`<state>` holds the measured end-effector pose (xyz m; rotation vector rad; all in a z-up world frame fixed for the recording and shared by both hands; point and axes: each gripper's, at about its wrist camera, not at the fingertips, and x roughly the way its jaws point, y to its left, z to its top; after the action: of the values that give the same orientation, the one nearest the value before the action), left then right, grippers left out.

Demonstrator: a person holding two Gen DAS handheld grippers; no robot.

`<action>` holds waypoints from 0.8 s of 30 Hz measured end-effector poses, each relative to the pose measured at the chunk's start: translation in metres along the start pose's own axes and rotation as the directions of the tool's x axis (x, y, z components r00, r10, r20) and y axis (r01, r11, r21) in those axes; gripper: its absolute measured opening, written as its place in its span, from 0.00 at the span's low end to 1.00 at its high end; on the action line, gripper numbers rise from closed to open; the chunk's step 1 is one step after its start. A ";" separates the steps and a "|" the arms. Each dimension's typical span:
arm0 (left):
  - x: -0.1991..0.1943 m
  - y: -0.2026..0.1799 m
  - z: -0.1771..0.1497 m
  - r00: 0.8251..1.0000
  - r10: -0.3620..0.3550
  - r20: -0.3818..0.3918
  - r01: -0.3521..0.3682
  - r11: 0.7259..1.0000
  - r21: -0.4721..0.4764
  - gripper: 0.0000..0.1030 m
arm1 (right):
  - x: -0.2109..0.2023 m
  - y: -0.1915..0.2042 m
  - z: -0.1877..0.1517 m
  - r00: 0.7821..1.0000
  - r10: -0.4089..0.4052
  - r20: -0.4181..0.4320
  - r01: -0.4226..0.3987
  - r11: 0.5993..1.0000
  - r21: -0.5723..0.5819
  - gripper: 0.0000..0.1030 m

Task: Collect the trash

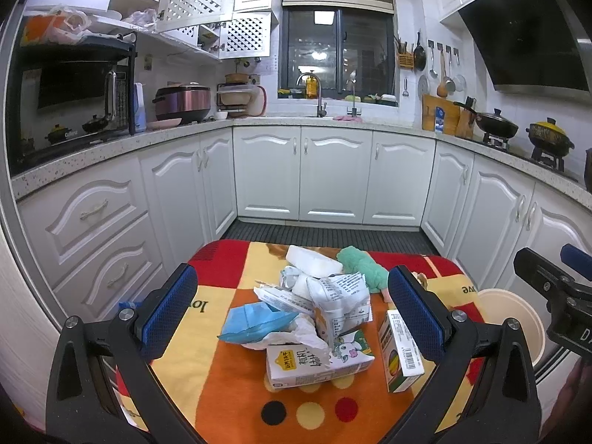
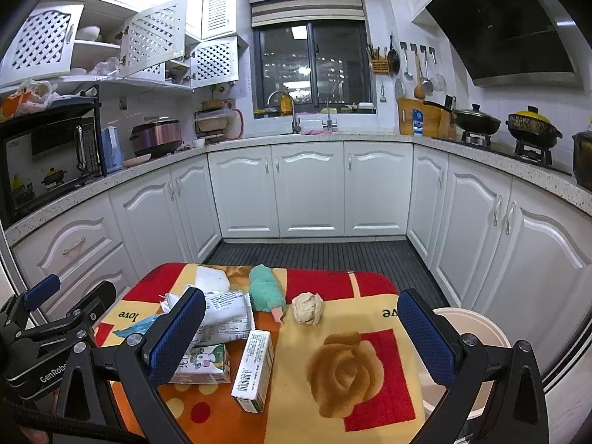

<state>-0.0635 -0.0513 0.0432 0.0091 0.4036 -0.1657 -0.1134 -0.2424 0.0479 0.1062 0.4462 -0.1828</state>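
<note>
While both tools (image 1: 294,307) (image 2: 301,336) gape empty, "love" (image 2: 128,315) marks the blanket (image 2: 344,399); one reads "GenRobo".

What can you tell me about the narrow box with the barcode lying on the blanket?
The narrow box is a slim white cardboard carton with small printed text, a barcode label near its closer end and green and yellow colours on one side. It looks closed and intact. It lies flat on the patterned blanket, long axis pointing away from the cameras, just right of the milk carton at the edge of the trash pile. Whether they touch is unclear. Nothing grips it.
</note>
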 end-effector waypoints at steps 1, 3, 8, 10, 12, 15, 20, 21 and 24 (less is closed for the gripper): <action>0.000 0.000 0.000 1.000 0.000 0.000 0.000 1.000 0.001 0.99 | 0.001 0.000 0.000 1.000 0.000 -0.002 0.000 1.000 -0.001 1.00; 0.000 0.000 0.000 1.000 0.002 0.002 -0.002 1.000 0.004 0.99 | 0.002 -0.001 0.000 1.000 -0.002 -0.006 0.002 1.000 0.000 1.00; 0.000 -0.001 0.001 1.000 0.006 0.008 -0.006 1.000 0.004 0.99 | 0.002 -0.002 0.000 1.000 0.000 -0.009 0.001 1.000 0.003 1.00; 0.001 -0.001 0.000 1.000 0.007 0.003 -0.007 1.000 0.001 0.99 | 0.002 -0.002 0.000 1.000 -0.001 -0.009 0.001 1.000 0.002 1.00; 0.003 -0.001 0.000 1.000 0.008 -0.004 -0.008 1.000 -0.002 0.99 | 0.003 -0.002 0.000 1.000 -0.003 -0.010 0.003 1.000 -0.002 1.00; 0.004 0.000 -0.001 1.000 0.013 -0.011 -0.013 1.000 -0.002 0.99 | 0.004 -0.004 0.000 1.000 -0.004 -0.014 0.004 1.000 -0.001 1.00; 0.006 0.002 -0.002 1.000 0.019 -0.017 -0.019 1.000 -0.007 0.99 | 0.007 -0.004 -0.002 1.000 -0.003 -0.027 0.003 1.000 0.003 1.00; 0.006 0.002 -0.002 1.000 0.018 -0.018 -0.019 1.000 -0.008 0.99 | 0.007 -0.004 -0.002 1.000 -0.004 -0.028 0.004 1.000 0.001 1.00; 0.006 0.002 -0.002 1.000 0.021 -0.017 -0.021 1.000 -0.004 0.99 | 0.008 -0.003 -0.003 0.999 -0.006 -0.034 0.005 1.000 -0.006 1.00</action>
<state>-0.0585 -0.0501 0.0386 0.0102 0.4206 -0.1444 -0.1079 -0.2464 0.0414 0.1025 0.4809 -0.1852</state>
